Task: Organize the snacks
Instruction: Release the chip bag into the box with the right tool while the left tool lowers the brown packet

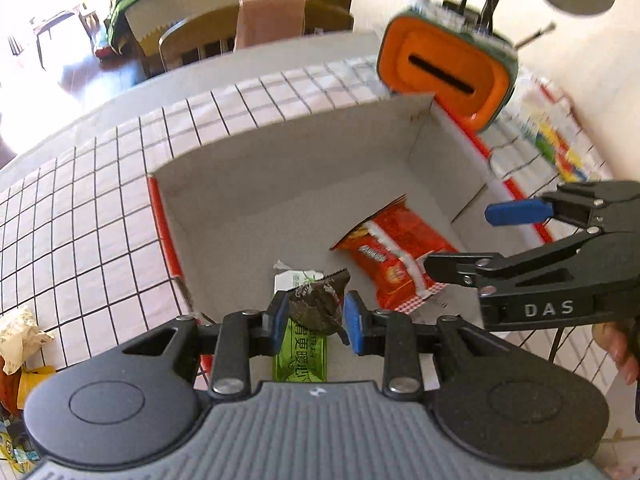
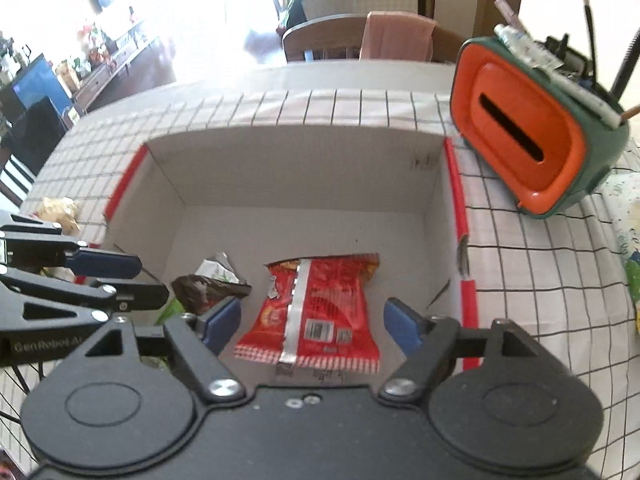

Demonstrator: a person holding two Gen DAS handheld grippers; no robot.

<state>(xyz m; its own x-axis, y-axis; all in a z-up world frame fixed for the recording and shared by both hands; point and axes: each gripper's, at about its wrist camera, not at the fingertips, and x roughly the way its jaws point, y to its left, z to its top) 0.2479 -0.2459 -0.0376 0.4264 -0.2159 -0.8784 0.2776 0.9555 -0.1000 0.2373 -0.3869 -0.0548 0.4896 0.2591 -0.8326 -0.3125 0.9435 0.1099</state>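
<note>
While the checked tablecloth [image 2: 520, 280] is filling most of both frames, the open cardboard box [image 2: 304, 168] with red-edged rims is sitting at the centre of each view, and you are working over its near end. In the right wrist view an orange and green holder [image 2: 528, 132] is standing on the cloth at the upper right, just beside the box's right wall.

Inside the box, the red snack packet [image 2: 316, 312] is lying flat on the floor, seam side up, in the lower middle of the right wrist view. Your right gripper [image 2: 312, 320] is spread wide above it, with one blue finger showing on either side of the packet and neither touching it. In the left wrist view that same gripper [image 1: 460, 240] is reaching in from the right edge, and the packet [image 1: 392, 256] is lying beside and partly under its lower finger.

Your left gripper [image 1: 314, 318] is gripping a small dark wrapped snack [image 1: 320, 304] between its blue pads, low in the centre of its own frame and above the box floor. In the right wrist view that dark snack [image 2: 208, 290] is showing at the lower left, beside the red packet. Beneath it, a green and white sachet [image 1: 300, 360] is lying on the box floor, running toward the bottom of the frame under the gripper's fingers.

A crumpled wrapper [image 1: 20, 336] is resting on the cloth at the left edge of the left wrist view, outside the box.
</note>
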